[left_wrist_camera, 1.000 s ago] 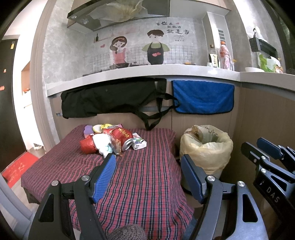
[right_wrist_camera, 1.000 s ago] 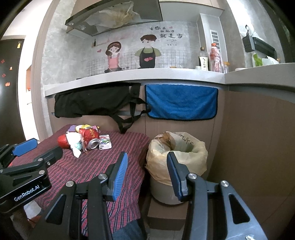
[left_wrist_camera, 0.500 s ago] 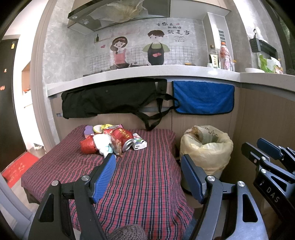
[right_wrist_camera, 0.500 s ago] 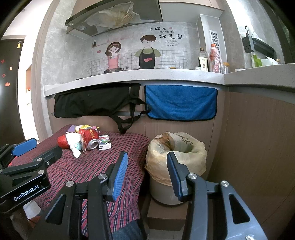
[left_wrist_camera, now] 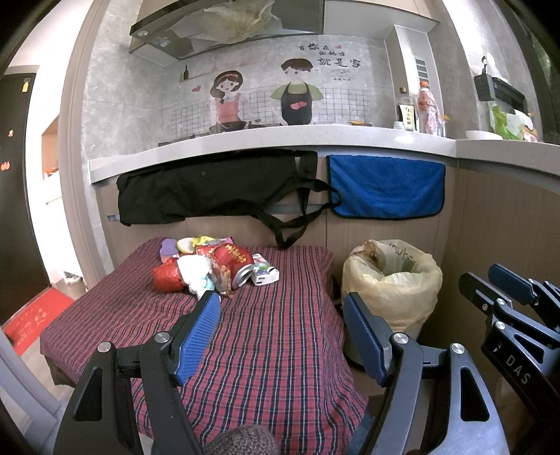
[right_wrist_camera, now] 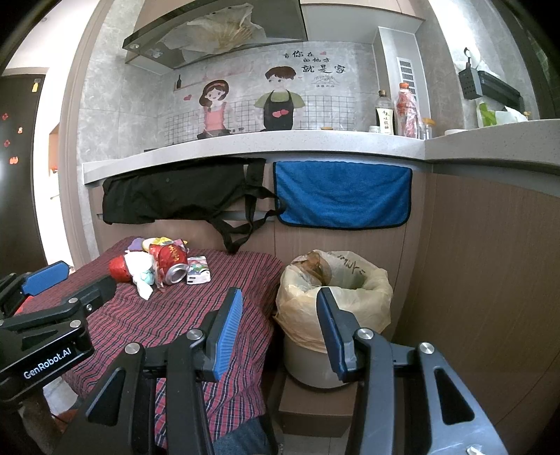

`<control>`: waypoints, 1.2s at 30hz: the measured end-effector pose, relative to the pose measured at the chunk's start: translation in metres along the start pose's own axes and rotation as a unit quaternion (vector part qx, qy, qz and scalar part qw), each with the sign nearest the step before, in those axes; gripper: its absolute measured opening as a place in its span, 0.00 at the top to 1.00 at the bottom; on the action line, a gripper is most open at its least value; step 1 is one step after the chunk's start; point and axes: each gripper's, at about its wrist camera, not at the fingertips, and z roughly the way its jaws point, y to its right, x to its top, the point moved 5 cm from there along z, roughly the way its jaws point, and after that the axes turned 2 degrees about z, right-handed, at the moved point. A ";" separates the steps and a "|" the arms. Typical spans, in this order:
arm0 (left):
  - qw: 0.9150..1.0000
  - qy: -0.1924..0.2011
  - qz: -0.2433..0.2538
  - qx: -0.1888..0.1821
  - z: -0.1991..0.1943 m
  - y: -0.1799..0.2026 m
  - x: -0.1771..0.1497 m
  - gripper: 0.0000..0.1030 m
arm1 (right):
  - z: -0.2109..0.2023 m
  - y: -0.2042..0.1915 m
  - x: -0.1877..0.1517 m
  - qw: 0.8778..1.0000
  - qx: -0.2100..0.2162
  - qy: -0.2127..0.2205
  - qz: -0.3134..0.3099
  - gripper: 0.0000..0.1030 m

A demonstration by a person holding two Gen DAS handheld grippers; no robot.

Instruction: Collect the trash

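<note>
Evidently poised to start, the left gripper (left_wrist_camera: 281,332) and right gripper (right_wrist_camera: 278,330) hang wide open and empty, short of the trash pile (left_wrist_camera: 213,264) left of the lined bin (left_wrist_camera: 392,280).

1. A pale speckled countertop (left_wrist_camera: 280,140) runs across the kitchen.
2. Above it, a grey tiled wall bears a cartoon couple mural (left_wrist_camera: 266,94) under a range hood (left_wrist_camera: 227,24).
3. Below it hang a black apron (left_wrist_camera: 210,189) and a blue towel (left_wrist_camera: 385,189) on wood panelling.
</note>
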 end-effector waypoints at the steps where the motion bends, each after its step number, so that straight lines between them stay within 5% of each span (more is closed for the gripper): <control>1: 1.000 0.000 -0.001 0.000 0.000 0.001 0.001 0.29 | 0.000 0.000 0.000 1.000 0.000 0.000 0.000 0.59; 20: 0.998 -0.035 -0.042 0.040 0.043 -0.059 0.004 0.29 | 0.033 -0.008 0.021 0.999 0.022 0.001 -0.031 0.59; 31: 0.991 -0.082 -0.068 0.087 0.126 -0.150 -0.011 0.29 | 0.122 -0.071 0.057 0.994 0.085 -0.018 -0.069 0.59; 36: 0.987 -0.104 -0.107 0.061 0.171 -0.200 -0.020 0.29 | 0.177 -0.102 0.055 0.990 0.109 -0.049 -0.077 0.59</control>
